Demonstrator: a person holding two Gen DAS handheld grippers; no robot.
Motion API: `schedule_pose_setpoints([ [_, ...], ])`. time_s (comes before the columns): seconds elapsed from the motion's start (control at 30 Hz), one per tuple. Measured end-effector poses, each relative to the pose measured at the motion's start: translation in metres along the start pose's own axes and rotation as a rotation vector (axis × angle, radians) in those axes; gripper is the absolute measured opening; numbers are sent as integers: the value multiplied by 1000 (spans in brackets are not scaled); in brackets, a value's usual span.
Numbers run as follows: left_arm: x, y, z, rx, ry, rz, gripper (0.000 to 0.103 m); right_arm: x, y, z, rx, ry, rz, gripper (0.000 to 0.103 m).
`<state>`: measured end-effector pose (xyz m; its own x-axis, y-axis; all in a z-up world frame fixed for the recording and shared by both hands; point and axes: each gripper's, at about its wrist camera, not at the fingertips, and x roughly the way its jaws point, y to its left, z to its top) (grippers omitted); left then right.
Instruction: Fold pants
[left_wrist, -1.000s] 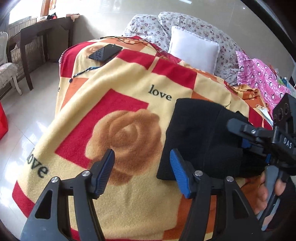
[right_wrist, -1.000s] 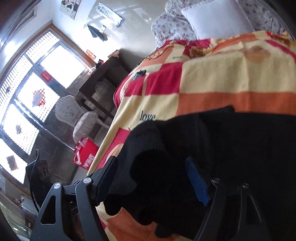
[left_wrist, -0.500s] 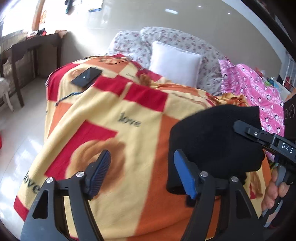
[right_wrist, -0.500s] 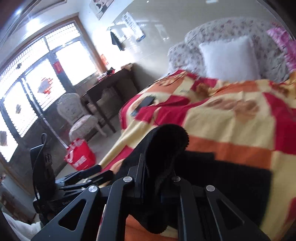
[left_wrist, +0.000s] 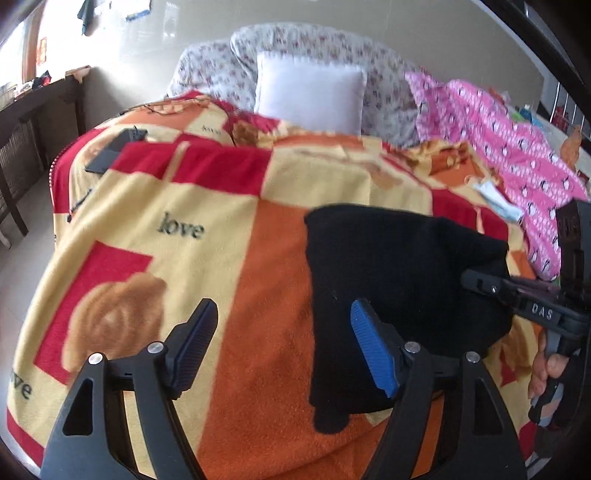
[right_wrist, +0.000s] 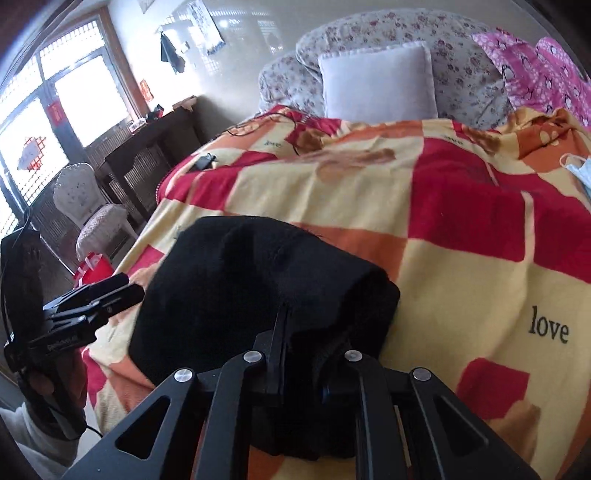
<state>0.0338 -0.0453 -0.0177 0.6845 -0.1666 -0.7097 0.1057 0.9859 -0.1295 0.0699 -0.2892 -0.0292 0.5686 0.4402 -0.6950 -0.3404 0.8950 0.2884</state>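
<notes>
Black pants bunched on the bed blanket, lower right of left view. Right claw clenched on a lifted fold; left claw released, empty. Best: carry fold across level, land edges aligned, then release.

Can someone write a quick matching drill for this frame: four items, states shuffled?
Items:
1. left gripper
2. right gripper
3. black pants
4. white pillow

States:
A. clamped on dark fabric
B. open, holding nothing
C. propped against floral bedding at the head of the bed
D. bunched on the rose blanket

Pairs: 1-B, 2-A, 3-D, 4-C
</notes>
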Motion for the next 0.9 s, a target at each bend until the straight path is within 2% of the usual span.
schedule_pose_setpoints([
  [0.1,14,-6,1,20,19,26,75,8,-13,1,21,-9,-41,29],
  [0.13,15,-6,2,16,27,22,75,5,-16,2,36,-9,-57,29],
  [0.17,13,-6,4,14,21,17,75,-3,-20,2,54,-23,-84,33],
  [0.23,8,-7,9,29,-4,30,75,-24,-26,4,86,-74,-154,34],
  [0.27,7,-7,11,32,-14,36,75,-38,-27,3,105,-108,-148,35],
  [0.37,14,-12,20,37,-10,38,75,-56,-16,6,103,-163,-22,34],
  [0.57,40,-28,30,75,21,61,75,-20,16,21,31,-110,4,34],
  [0.73,56,-31,32,77,23,85,78,30,3,20,46,-18,-59,32],
  [0.9,58,-29,33,70,21,90,82,36,-4,22,62,-16,-48,32],
])
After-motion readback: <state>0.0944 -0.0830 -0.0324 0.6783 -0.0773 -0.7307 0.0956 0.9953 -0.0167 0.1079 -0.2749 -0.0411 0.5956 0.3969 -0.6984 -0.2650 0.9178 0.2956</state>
